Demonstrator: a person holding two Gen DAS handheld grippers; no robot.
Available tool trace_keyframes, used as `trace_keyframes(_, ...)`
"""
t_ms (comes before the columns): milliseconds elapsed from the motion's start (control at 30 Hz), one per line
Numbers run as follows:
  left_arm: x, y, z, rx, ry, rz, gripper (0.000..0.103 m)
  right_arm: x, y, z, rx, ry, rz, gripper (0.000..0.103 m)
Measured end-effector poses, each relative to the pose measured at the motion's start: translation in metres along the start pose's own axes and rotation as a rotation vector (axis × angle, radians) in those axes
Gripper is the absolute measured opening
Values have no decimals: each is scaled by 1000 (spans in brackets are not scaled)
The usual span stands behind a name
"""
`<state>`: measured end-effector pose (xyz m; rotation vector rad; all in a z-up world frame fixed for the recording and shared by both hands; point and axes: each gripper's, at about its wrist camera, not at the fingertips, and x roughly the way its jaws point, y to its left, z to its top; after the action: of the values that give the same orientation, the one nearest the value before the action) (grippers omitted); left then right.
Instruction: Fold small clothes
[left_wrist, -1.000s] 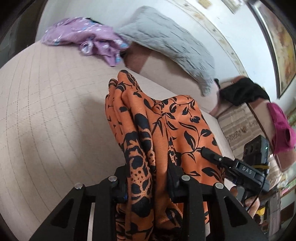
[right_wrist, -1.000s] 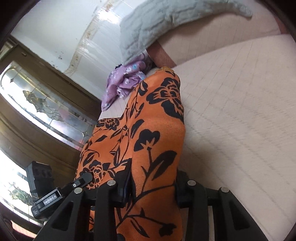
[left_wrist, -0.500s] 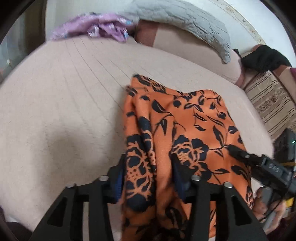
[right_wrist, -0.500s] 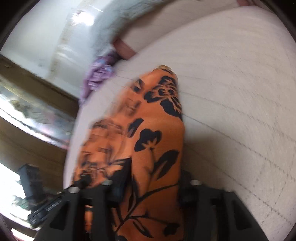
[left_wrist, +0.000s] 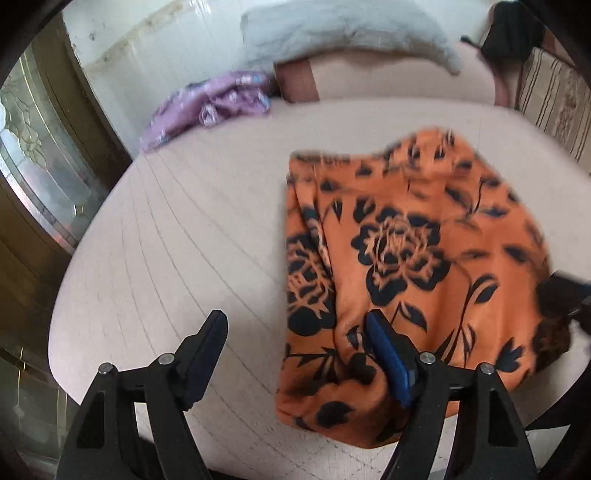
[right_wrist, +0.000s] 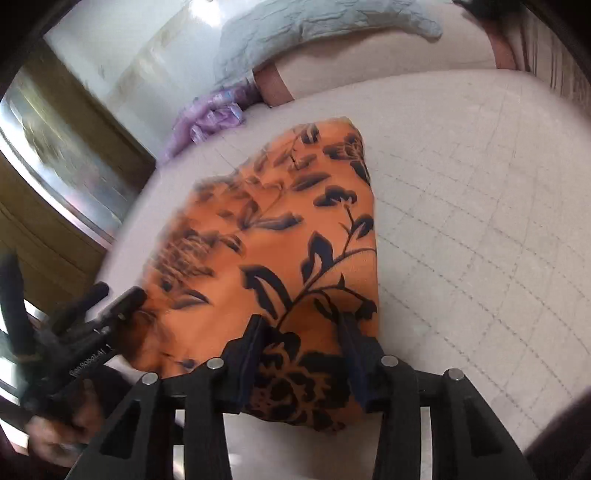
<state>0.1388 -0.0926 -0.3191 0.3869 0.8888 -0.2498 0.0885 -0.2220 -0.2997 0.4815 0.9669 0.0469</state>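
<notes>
Orange fabric with a black floral print, the orange garment (left_wrist: 406, 251), lies folded on the quilted beige bed surface (left_wrist: 184, 240), which serves as the reference landmark. The left gripper (left_wrist: 295, 332) hangs over the near part of that surface with its jaws spread wide and opening; the near-left edge of the garment lies between them, its right finger (left_wrist: 388, 354) rests against the cloth, and its left finger (left_wrist: 207, 343) stands clear over bare bed surface, so nothing is pinched. The right gripper (right_wrist: 301, 332) sits at the garment's near corner, jaws partly spread and closing, with a fold of the fabric between the fingers; whether the pads press it cannot be told from the right wrist view. A purple garment (left_wrist: 210, 103) lies crumpled at the far left edge of the bed surface, well apart from the orange one. A grey quilted pillow (left_wrist: 347, 29) rests beyond the far edge.
</notes>
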Motion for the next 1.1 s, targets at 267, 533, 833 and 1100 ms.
trace_keyframes(267, -89, 30, 28, -73, -206, 11, 78, -93, 18, 16, -53, -187, -33, 45)
trace_keyframes(533, -173, 42, 43, -146, -376, 67, 96, -173, 59, 24, -106, -399, -92, 62)
trace_keyframes(833, -211, 53, 45, -180, -433, 136, 100, -194, 77, 19, -124, -448, -116, 63)
trace_keyframes(1100, -228, 65, 40, -197, -465, 188, 100, -186, 83, 23, -135, -444, -116, 63)
